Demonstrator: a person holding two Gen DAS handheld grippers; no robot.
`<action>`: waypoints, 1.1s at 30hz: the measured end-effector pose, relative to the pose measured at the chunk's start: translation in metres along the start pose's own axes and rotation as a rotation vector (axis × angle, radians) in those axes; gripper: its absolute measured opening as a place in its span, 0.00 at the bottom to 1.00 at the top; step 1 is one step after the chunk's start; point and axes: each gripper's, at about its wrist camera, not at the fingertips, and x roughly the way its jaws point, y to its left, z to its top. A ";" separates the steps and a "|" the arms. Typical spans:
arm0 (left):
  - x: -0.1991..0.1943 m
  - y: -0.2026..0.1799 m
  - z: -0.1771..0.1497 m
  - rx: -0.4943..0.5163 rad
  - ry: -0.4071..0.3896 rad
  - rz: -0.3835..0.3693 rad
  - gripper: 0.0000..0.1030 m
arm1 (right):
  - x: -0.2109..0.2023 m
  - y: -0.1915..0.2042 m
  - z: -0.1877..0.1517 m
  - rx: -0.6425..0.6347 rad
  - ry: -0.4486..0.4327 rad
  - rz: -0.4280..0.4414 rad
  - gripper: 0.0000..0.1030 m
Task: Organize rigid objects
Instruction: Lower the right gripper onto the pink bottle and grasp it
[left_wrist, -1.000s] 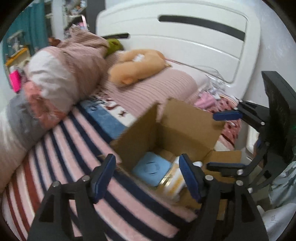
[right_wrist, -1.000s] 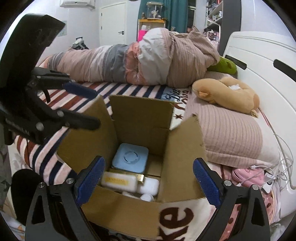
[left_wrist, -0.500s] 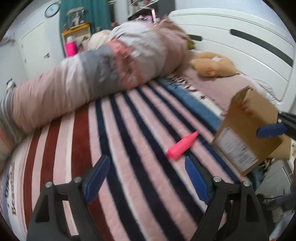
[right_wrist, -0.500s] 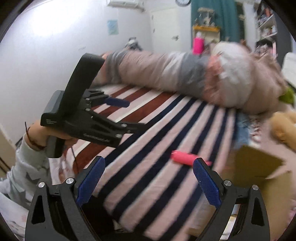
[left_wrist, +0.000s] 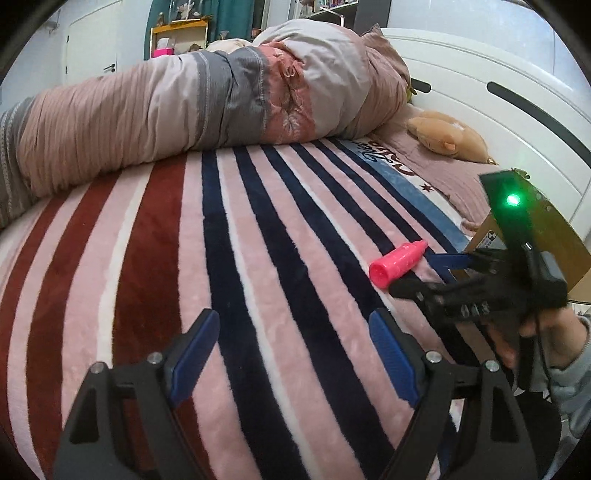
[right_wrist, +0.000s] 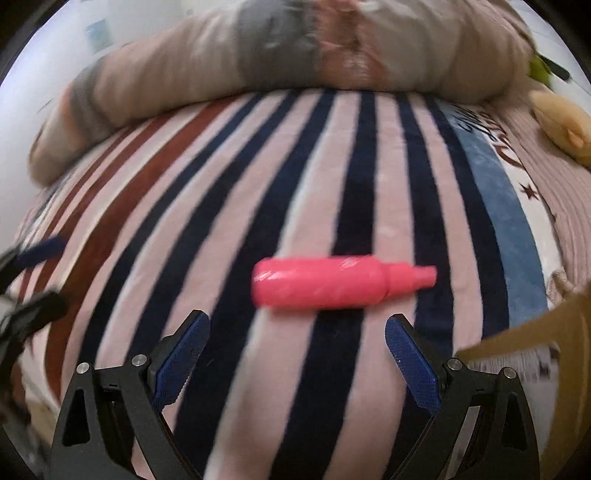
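Left wrist view: the left claw (left_wrist: 291, 354) is spread wide with nothing in it, hanging over the striped blanket (left_wrist: 155, 258). One pink bottle (left_wrist: 397, 263) lies on its side on the blanket, ahead of this claw and off to its right. The right claw (left_wrist: 417, 273) reaches in from the right, with its two tips on either side of the bottle's end. They are apart, not pinching. One brown box (left_wrist: 550, 236) sits behind that claw. One rolled quilt (left_wrist: 207, 103) lies far ahead across the bed. One tan plush toy (left_wrist: 448, 136) rests far ahead to the right, near the white headboard (left_wrist: 498, 110).

Right wrist view: this picture is blurry. The right claw (right_wrist: 297, 354) is spread wide and empty. The one pink bottle (right_wrist: 332, 282) lies sideways just ahead of it, between the two tips but a bit past them, cap pointing right. One corner of the box (right_wrist: 546, 332) shows to the claw's right. The left claw (right_wrist: 35, 277) shows at the far left, too blurry to say more.
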 end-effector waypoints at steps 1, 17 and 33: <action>0.000 0.001 -0.001 -0.002 0.000 -0.001 0.79 | 0.005 -0.006 0.003 0.034 -0.002 0.027 0.93; -0.008 0.007 -0.001 -0.035 -0.012 -0.018 0.79 | 0.042 -0.020 0.025 0.143 -0.017 0.021 0.31; -0.003 0.003 -0.008 -0.056 0.022 -0.089 0.79 | -0.001 0.046 -0.028 -0.254 0.116 0.189 0.58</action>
